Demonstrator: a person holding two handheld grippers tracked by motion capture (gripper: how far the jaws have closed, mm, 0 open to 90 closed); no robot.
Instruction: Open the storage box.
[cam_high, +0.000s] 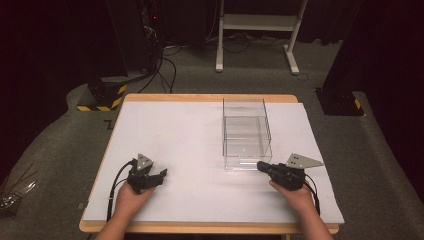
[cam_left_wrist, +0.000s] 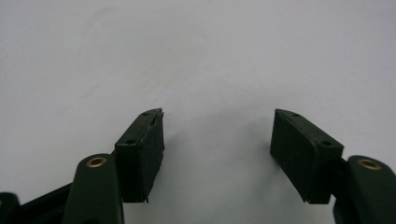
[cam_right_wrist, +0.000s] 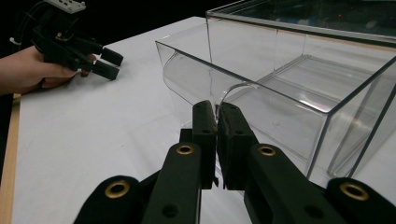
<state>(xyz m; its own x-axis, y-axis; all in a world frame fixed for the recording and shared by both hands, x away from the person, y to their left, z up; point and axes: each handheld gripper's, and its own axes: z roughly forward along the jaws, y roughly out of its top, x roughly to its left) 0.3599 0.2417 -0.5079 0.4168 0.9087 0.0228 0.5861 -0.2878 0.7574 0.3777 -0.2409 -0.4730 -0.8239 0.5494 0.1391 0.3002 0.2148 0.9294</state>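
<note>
At the near right of the white tabletop (cam_high: 200, 150), my right fingers (cam_right_wrist: 217, 122) are pinched together on the curved handle lip (cam_right_wrist: 233, 88) of the clear plastic drawer (cam_high: 247, 145), partly out of its clear box (cam_high: 244, 112); my left fingers (cam_left_wrist: 217, 140) rest spread wide, holding nothing, well apart to the left.

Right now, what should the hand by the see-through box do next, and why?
Probably pull gently back toward the person. The right gripper looks shut on the curved front handle of the clear plastic drawer, which sits partly out of its clear plastic box on the white table. A slow, straight pull should slide it further out. The left gripper rests open, apart from it.
</note>
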